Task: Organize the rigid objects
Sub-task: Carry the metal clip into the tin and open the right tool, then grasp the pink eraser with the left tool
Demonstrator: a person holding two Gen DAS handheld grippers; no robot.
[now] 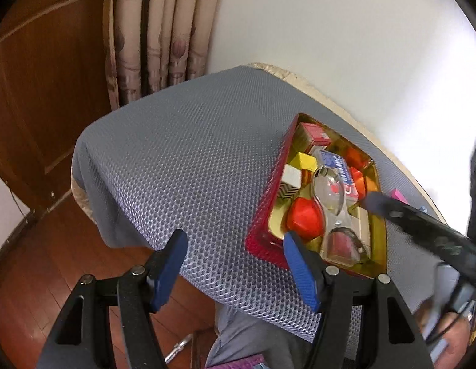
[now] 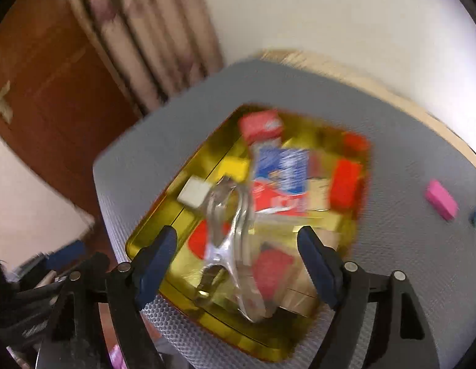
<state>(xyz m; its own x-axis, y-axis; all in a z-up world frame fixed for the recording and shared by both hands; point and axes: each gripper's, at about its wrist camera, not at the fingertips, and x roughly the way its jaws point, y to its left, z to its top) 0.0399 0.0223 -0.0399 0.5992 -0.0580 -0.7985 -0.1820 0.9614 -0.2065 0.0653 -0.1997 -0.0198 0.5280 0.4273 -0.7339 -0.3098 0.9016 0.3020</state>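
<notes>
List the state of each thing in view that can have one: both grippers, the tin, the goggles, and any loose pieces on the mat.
left gripper: open, empty, at the tin's near corner.
right gripper: open, nothing between the pads, above the tin.
tin: lidless, crowded with blocks and boxes.
clear goggles: lying on top of the pile.
pink block: outside the tin, on the grey mat.

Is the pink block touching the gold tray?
Apart. The right wrist view shows the pink block lying on the grey mat, with bare mat between it and the gold tray.
</notes>
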